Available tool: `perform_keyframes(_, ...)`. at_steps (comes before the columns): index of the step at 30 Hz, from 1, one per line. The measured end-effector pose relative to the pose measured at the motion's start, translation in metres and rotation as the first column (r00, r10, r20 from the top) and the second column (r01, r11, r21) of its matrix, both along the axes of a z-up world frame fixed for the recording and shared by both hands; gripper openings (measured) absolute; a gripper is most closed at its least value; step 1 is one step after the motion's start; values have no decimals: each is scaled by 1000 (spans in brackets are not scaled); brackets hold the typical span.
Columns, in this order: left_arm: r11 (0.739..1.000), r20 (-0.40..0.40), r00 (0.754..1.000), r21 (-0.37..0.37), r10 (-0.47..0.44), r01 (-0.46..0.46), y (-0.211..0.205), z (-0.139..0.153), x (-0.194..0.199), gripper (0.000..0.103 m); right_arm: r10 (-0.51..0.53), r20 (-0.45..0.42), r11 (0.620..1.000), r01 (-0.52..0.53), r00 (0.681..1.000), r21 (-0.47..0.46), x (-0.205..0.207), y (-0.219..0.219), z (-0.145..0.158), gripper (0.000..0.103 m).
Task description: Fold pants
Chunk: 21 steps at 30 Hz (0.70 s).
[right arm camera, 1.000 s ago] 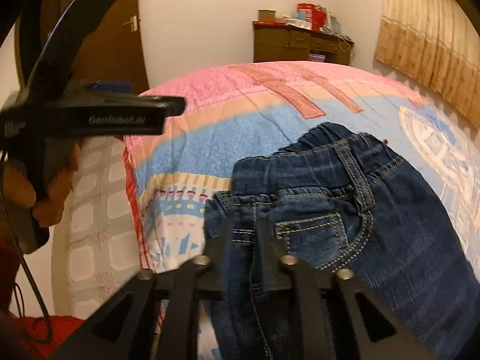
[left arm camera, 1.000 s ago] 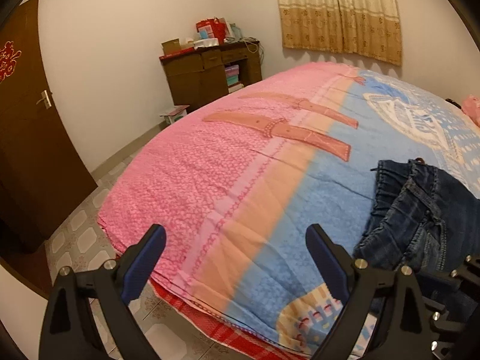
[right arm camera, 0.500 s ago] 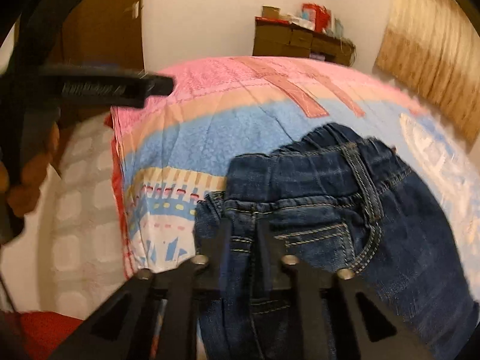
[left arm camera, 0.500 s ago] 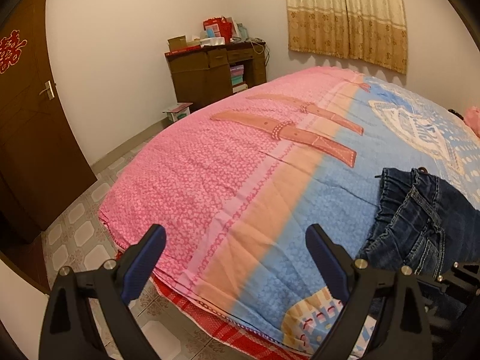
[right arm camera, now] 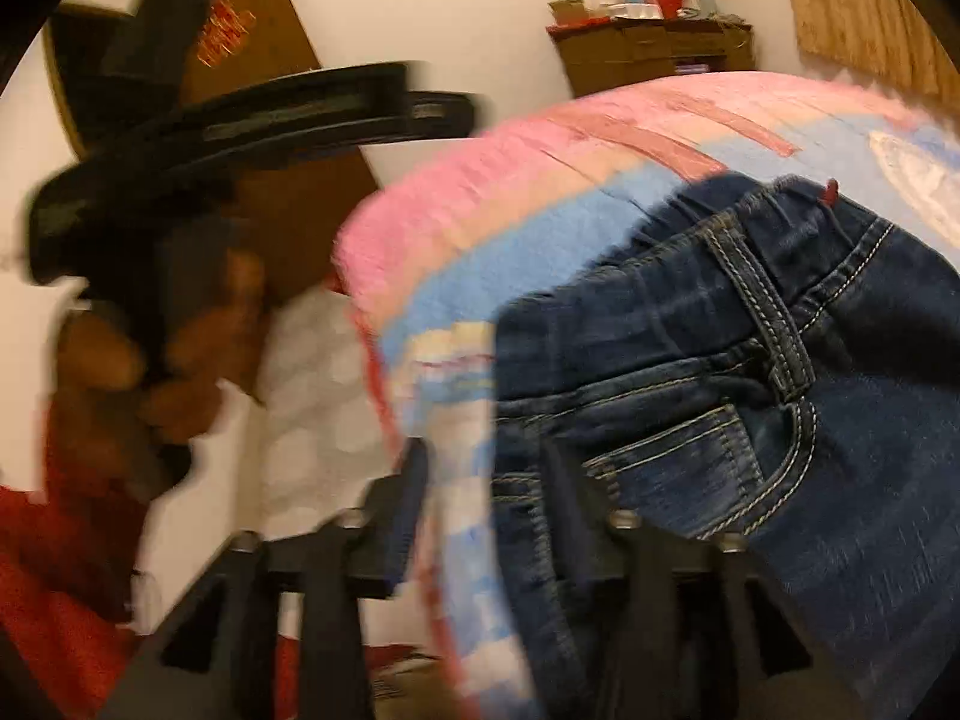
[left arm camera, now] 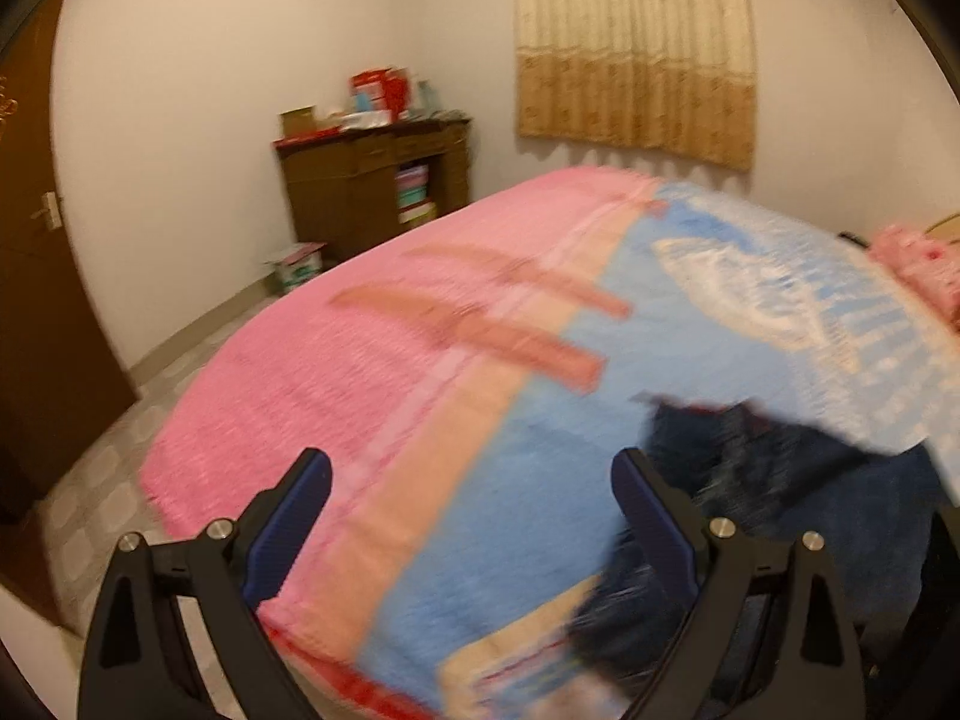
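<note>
2 grippers show. The left gripper (left arm camera: 471,516) has its blue-padded fingers (left arm camera: 300,498) spread wide with nothing between them, hovering above the pink and blue bedspread (left arm camera: 384,372). The right gripper (right arm camera: 486,516) has its jaws opening; the edge of the jeans (right arm camera: 750,396) lies between its 2 fingers (right arm camera: 408,504), but blur hides whether the pads touch the denim. The jeans lie crumpled on the blue part of the bedspread, near the bed's edge. A hand (right arm camera: 174,360) grips the left tool's handle.
</note>
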State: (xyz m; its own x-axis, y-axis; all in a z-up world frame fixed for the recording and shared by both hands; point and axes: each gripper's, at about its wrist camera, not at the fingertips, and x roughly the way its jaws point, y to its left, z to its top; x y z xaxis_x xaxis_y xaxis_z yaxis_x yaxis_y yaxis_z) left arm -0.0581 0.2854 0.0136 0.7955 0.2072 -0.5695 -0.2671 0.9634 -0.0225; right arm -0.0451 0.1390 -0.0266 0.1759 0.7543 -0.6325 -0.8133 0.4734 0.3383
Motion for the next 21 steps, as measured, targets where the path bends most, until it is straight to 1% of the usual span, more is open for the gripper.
perform_keyframes(2,998,29,998,-32,-51,52,-16,9,4,97,-3,47,997,0,999,72,-8,-23,20,46)
perform_keyframes(3,995,45,995,-40,-85,86,-29,13,7,97,-45,68,994,38,997,100,-10,-40,31,46)
perform_keyframes(4,993,51,993,-39,-106,108,-39,14,10,97,-101,67,988,93,993,121,-7,-60,39,46)
perform_keyframes(5,990,51,990,-35,-133,135,-52,12,12,98,-161,45,978,153,986,142,-2,-82,44,46)
perform_keyframes(6,986,41,985,-31,-165,166,-66,8,15,98,-246,-10,953,244,969,180,6,-118,49,46)
perform_keyframes(7,980,27,980,-27,-196,197,-79,3,17,98,-291,-52,932,295,955,209,12,-142,51,46)
perform_keyframes(9,971,-11,971,-18,-238,238,-102,-15,20,98,-370,-179,865,409,911,291,26,-209,51,46)
perform_keyframes(10,970,-24,970,-12,-242,242,-110,-23,22,98,-407,-243,823,469,880,319,36,-245,49,46)
perform_keyframes(11,972,-48,971,-3,-235,236,-117,-36,25,98,-440,-285,792,517,852,324,43,-270,46,47)
perform_keyframes(12,974,-65,972,1,-224,225,-121,-43,25,98,-476,-333,754,573,814,322,54,-298,42,48)
perform_keyframes(14,984,-131,975,-11,-180,181,-122,-66,31,98,-489,-445,697,643,750,317,77,-342,29,48)
perform_keyframes(15,985,-156,973,-28,-172,169,-120,-74,33,98,-488,-478,687,659,730,306,85,-352,23,48)
perform_keyframes(16,985,-173,970,-45,-169,164,-118,-83,33,98,-487,-500,687,667,716,287,96,-359,18,48)
perform_keyframes(17,985,-156,973,-42,-169,164,-118,-88,30,100,-487,-500,694,665,716,277,100,-361,16,48)
perform_keyframes(18,986,-122,978,-15,-167,167,-121,-89,26,100,-479,-497,708,653,724,269,107,-360,14,48)
perform_keyframes(19,986,-119,979,5,-164,165,-124,-90,26,101,-455,-504,722,635,734,273,111,-357,12,48)
perform_keyframes(20,987,-120,980,15,-158,161,-125,-89,27,103,-414,-531,735,616,739,284,118,-352,8,48)
perform_keyframes(21,988,-126,980,9,-152,155,-125,-89,29,103,-381,-562,741,606,734,289,122,-348,4,48)
